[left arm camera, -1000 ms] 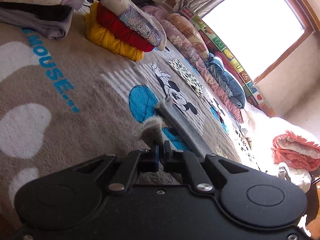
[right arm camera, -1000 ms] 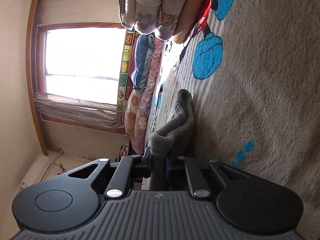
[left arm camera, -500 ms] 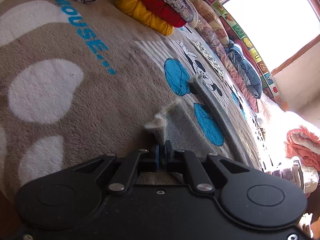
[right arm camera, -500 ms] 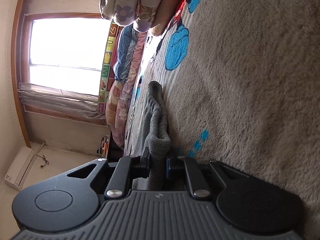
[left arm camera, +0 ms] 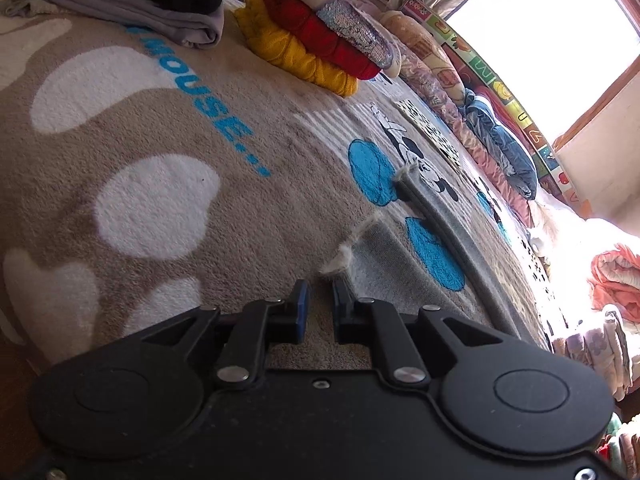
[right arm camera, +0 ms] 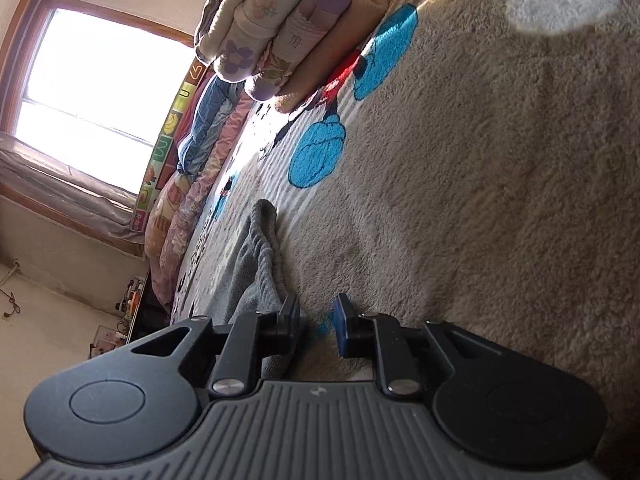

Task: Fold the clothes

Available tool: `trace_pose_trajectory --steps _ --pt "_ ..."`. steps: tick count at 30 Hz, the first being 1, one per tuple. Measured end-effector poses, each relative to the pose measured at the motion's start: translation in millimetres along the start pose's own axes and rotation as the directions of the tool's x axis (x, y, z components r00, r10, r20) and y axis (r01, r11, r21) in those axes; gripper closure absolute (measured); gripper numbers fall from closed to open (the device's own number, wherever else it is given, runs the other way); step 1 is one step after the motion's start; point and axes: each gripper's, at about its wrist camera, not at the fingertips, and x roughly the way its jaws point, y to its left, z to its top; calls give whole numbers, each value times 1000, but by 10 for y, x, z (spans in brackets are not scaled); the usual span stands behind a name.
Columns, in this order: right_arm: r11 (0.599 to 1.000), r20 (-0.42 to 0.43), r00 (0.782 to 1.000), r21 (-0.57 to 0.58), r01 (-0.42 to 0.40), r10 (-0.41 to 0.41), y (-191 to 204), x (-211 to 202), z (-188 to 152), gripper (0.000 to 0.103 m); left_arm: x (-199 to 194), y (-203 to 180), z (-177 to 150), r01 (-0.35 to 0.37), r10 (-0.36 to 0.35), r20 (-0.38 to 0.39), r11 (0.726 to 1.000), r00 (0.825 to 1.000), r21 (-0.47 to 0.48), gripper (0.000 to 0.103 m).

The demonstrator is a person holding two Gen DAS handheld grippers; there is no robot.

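A grey knit garment (left arm camera: pixel 440 224) lies flat on the beige Mickey Mouse blanket (left arm camera: pixel 160 128), its two frayed leg ends pointing away from the window. My left gripper (left arm camera: pixel 319 305) is open and empty, just short of the nearer frayed end (left arm camera: pixel 340 258). In the right wrist view the same garment's bunched waist end (right arm camera: pixel 260 264) lies on the blanket (right arm camera: pixel 480 160). My right gripper (right arm camera: pixel 318 320) is open and empty, its left finger beside the cloth.
Folded stacks sit on the blanket: grey and dark clothes (left arm camera: pixel 132 4), a yellow and red pile (left arm camera: pixel 320 44), pastel clothes (right arm camera: pixel 280 32). Rolled quilts (left arm camera: pixel 500 152) line the window side. An orange blanket (left arm camera: pixel 616 280) lies at the right.
Both grippers have opened and let go of the grey garment, which now lies flat on the blanket. Both have drawn back a little from it.
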Motion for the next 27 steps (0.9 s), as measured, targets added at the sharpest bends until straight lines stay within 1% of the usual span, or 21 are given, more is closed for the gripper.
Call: trace_pose_trajectory --steps 1,2,4,6,8,11,13,14,16,18,19,21,22,23,24,25,26,27 --pt "998 35 999 -61 25 -23 75 -72 1 67 -48 -34 8 4 -5 18 1000 1000 24 95" --pt "990 52 998 -136 29 -23 169 -109 -4 67 -70 -82 21 12 -13 29 999 999 48 95" --pt "965 34 999 -263 4 5 353 -92 -10 67 -62 -211 49 30 -34 39 995 999 98 95" --pt "924 5 1000 -383 -21 25 547 -45 -37 67 16 -381 50 50 -54 26 986 998 158 95" --pt "868 -32 999 -494 -48 37 748 27 -81 67 134 -548 23 58 -61 4 973 998 223 95" --pt "774 -81 996 -629 -72 27 1012 196 -183 67 375 -793 -54 43 -40 -15 932 999 359 94" --pt "701 -106 994 -709 -81 8 1166 326 -263 67 504 -869 -89 31 -28 -14 909 1000 416 92" --pt "673 -106 994 -736 -75 -5 1183 372 -298 67 576 -887 -104 21 -20 -7 896 1000 444 92" --pt "651 -104 994 -757 -58 -33 1145 443 -323 67 706 -879 -133 -6 -1 15 873 1000 487 92" --pt "670 -115 991 -742 -42 -66 991 456 -360 68 829 -819 -156 -54 44 32 855 999 515 92" --pt "677 -130 989 -735 -47 -72 898 481 -367 68 869 -765 -154 -64 55 33 858 998 509 92" --pt "669 -133 991 -739 -80 -28 768 443 -411 68 883 -649 -105 -52 47 21 884 999 466 91" --pt "664 -125 992 -744 -75 -28 775 419 -422 69 846 -656 -62 -52 45 25 886 999 461 91" --pt "657 -114 993 -751 -68 -28 790 390 -435 70 804 -685 -31 -72 53 53 875 997 478 90" --pt "637 -92 995 -769 -54 -27 842 341 -459 68 775 -706 -4 -88 53 83 866 995 492 88" --pt "616 -89 996 -786 -58 -20 879 297 -473 67 779 -701 28 -85 45 91 866 995 493 85" --pt "594 -86 996 -802 -62 -12 917 254 -488 65 820 -670 61 -76 41 82 873 996 482 82" --pt "576 -86 996 -815 -64 -10 944 222 -501 60 883 -621 84 -72 47 65 882 997 466 82"
